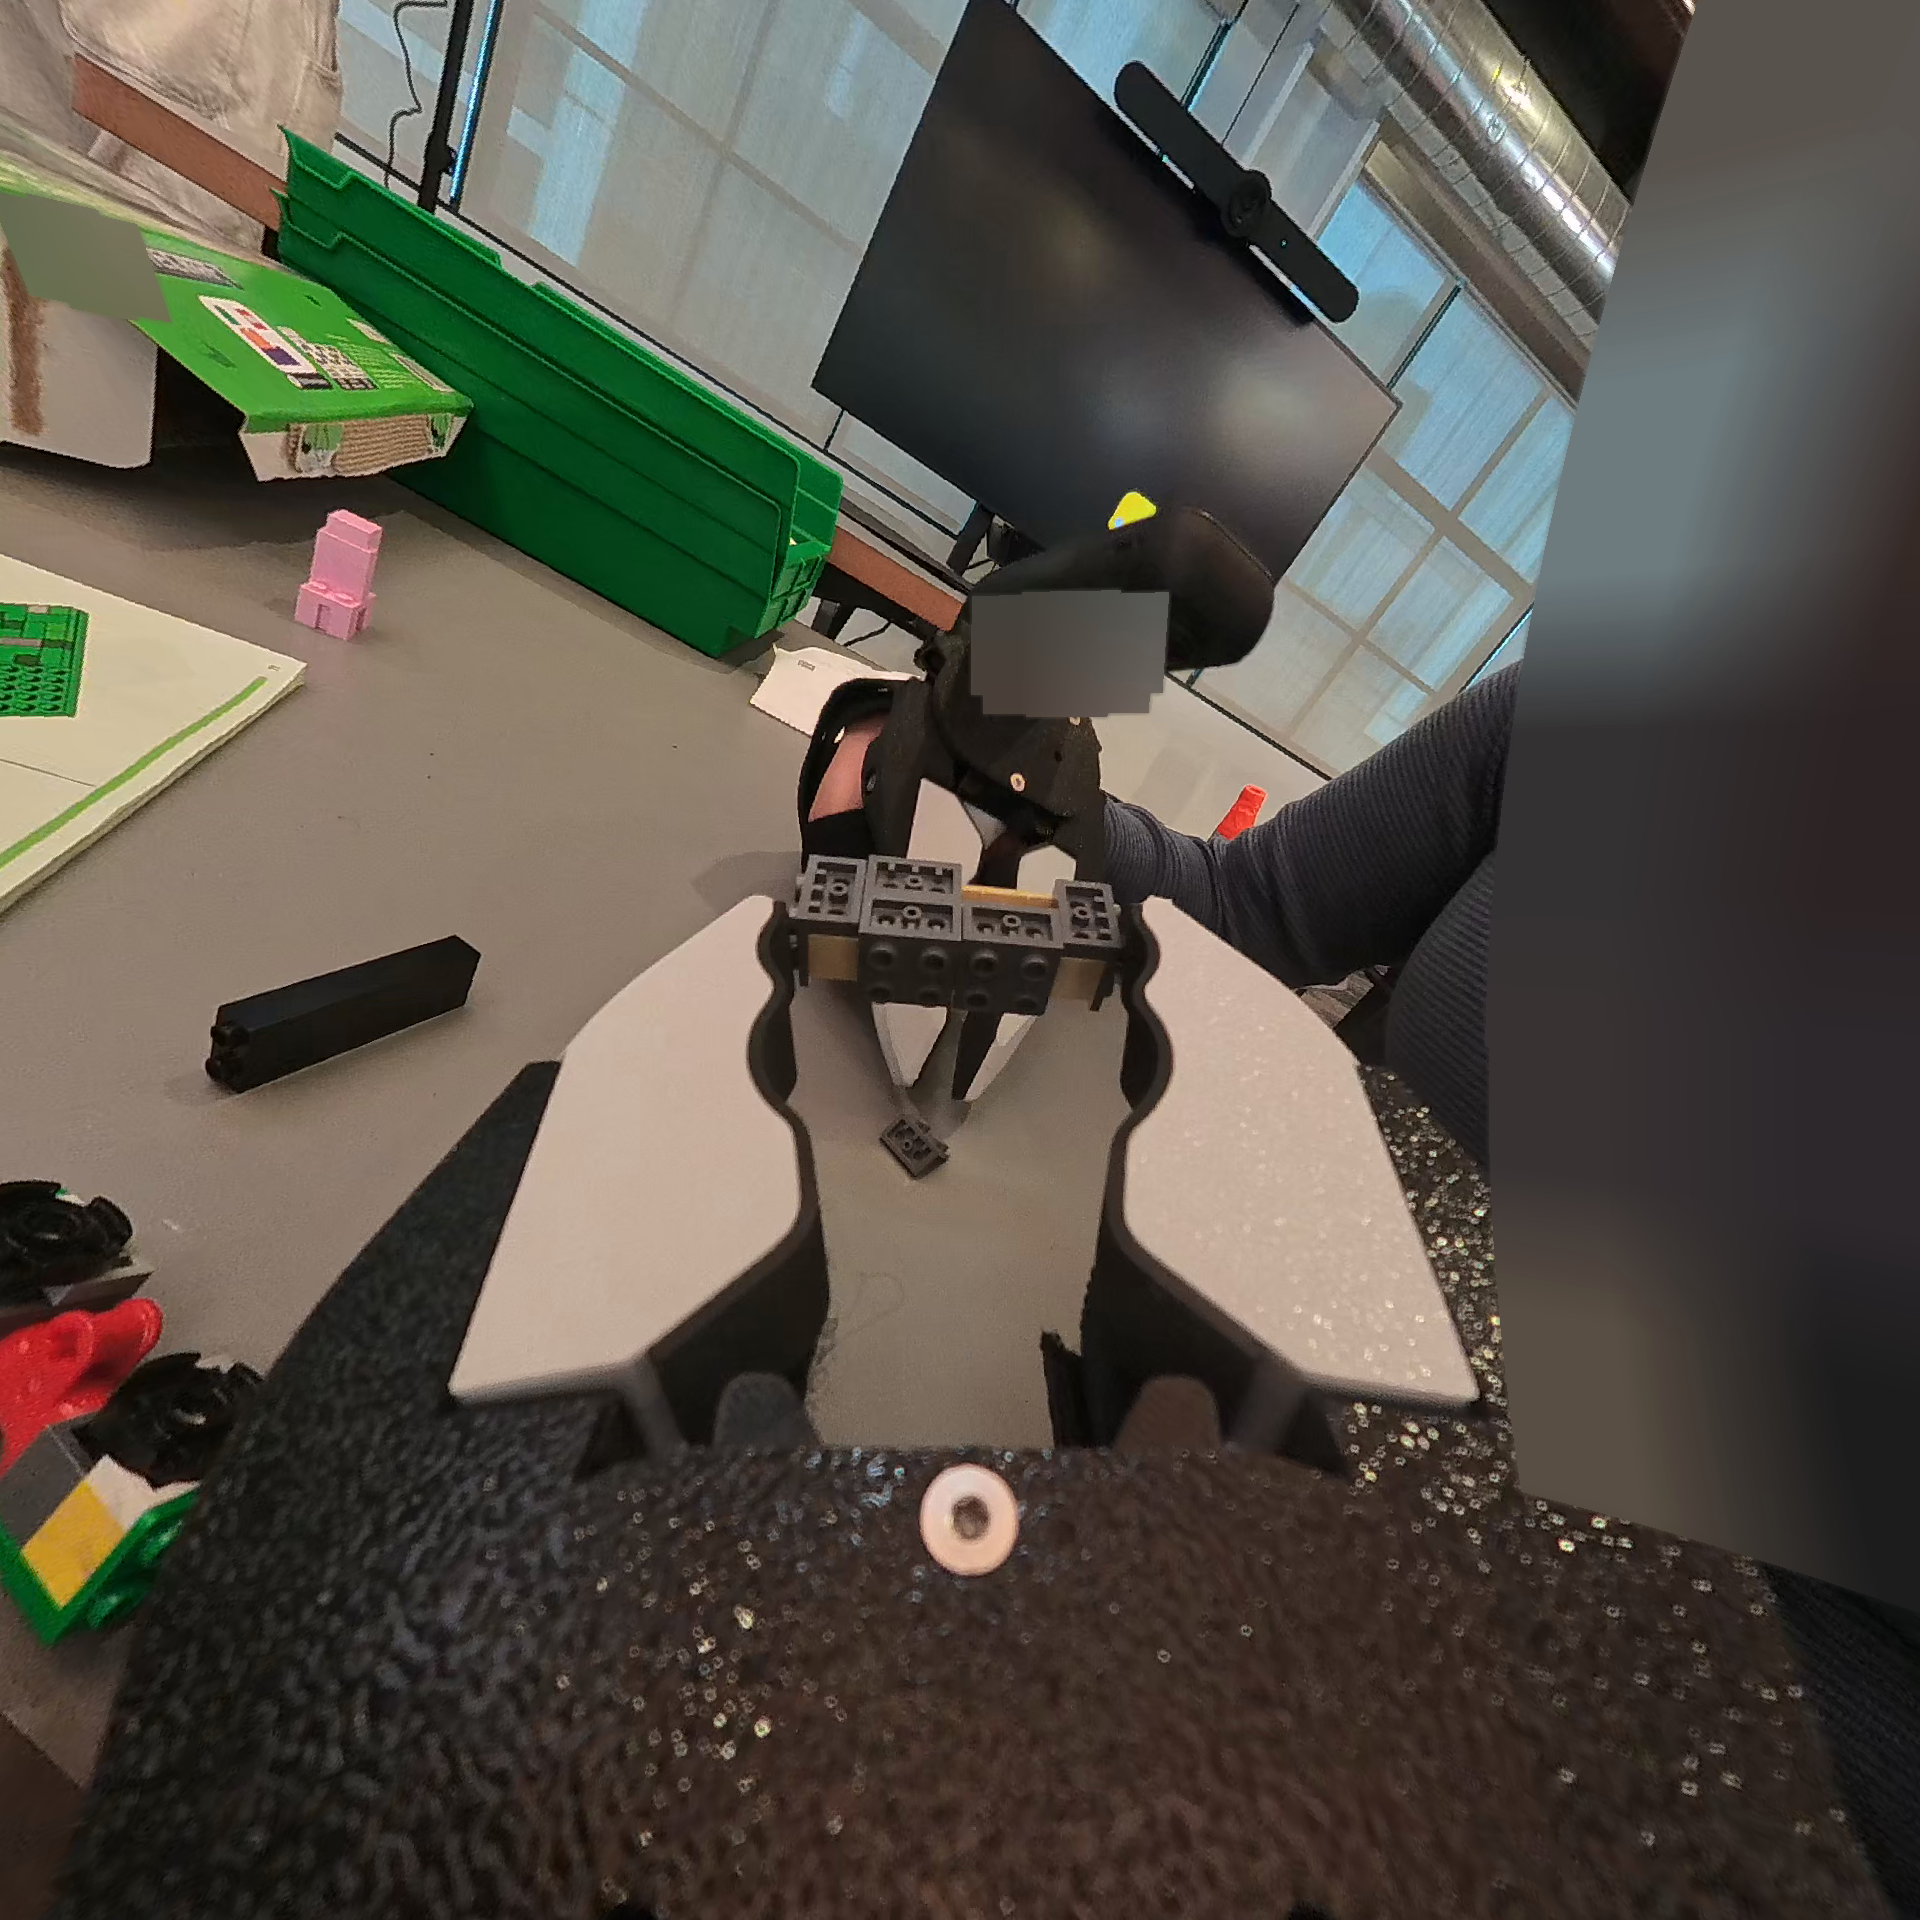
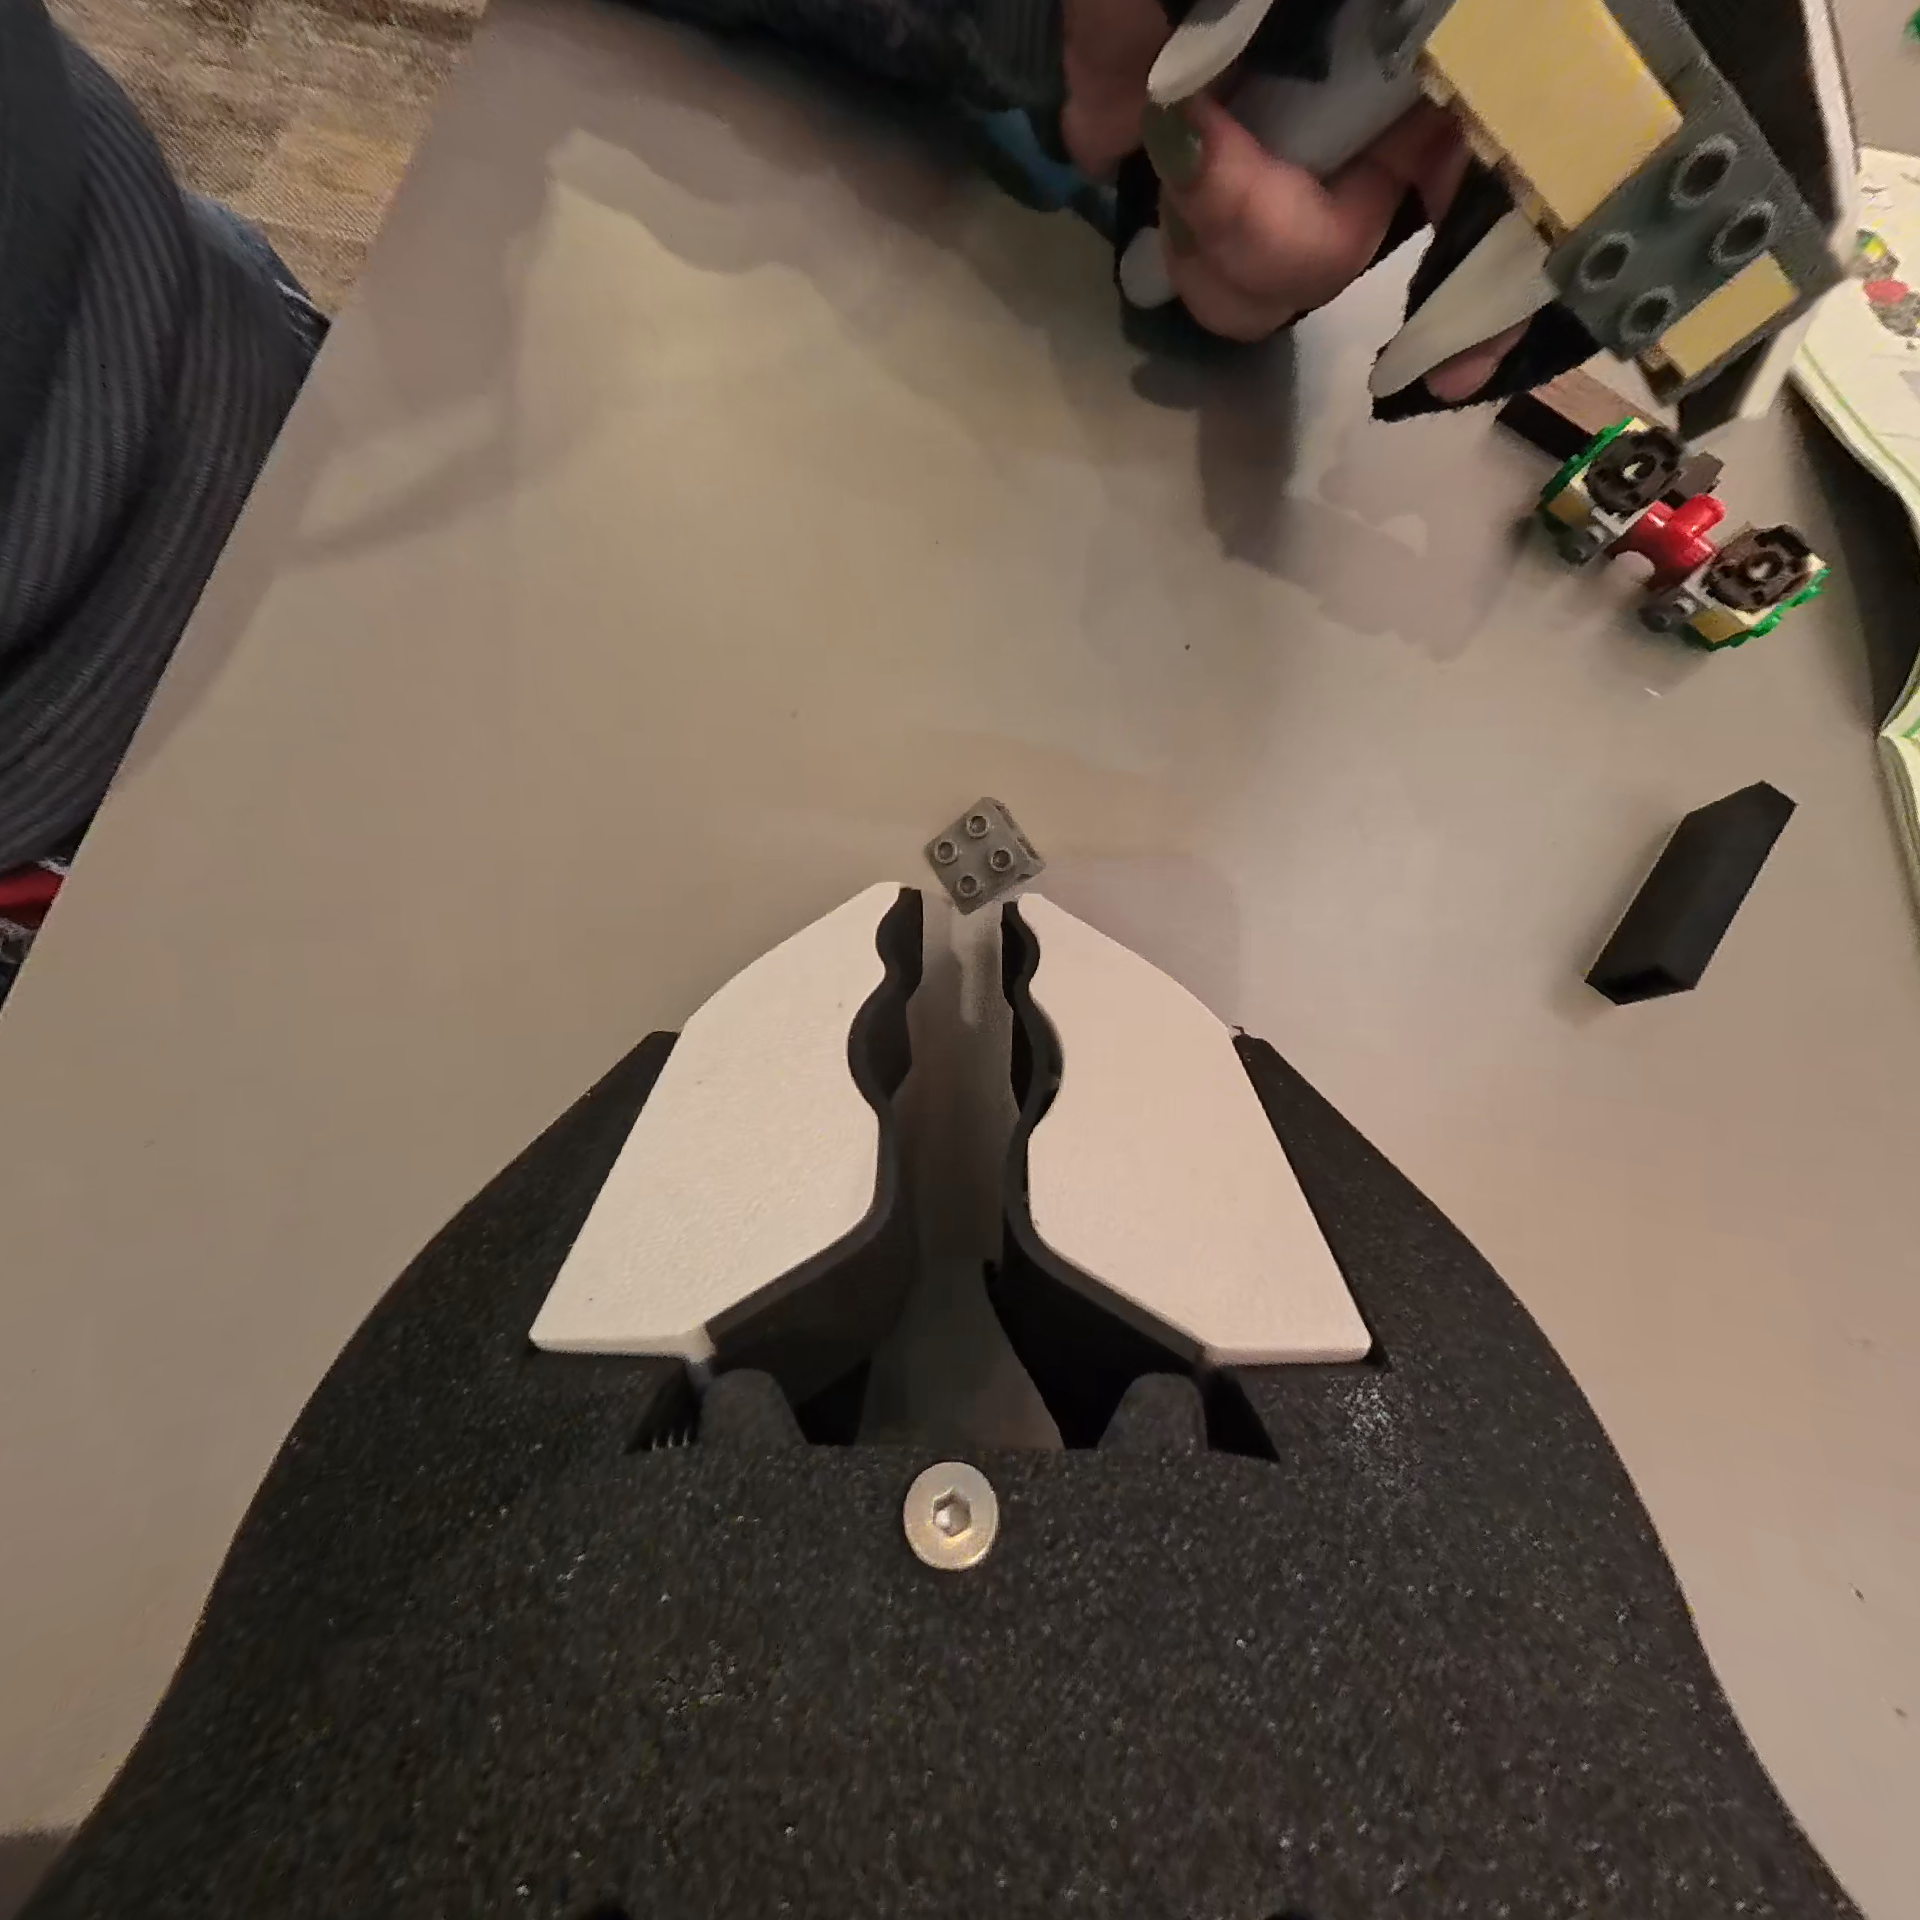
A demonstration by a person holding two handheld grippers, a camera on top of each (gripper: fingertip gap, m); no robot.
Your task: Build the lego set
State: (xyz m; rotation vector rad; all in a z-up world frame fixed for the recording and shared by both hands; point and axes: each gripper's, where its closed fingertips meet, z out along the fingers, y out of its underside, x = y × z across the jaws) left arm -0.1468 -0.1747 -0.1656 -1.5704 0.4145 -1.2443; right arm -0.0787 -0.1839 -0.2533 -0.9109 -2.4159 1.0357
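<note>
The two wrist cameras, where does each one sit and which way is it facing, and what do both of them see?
Left wrist view: sits on the left gripper, faces across the table toward a dark screen; its jaws hold a grey-and-tan assembly, with the right gripper beyond.
Right wrist view: sits on the right gripper, looks down at the table; its nearly closed jaws sit just behind a small grey plate; a hand shows top.
Shared: assembly, plate, black bar.

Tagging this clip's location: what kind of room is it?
Probably an office meeting room: a big dark wall screen with a camera bar on top, glass partition walls, and a grey table spread with lego parts.
</note>
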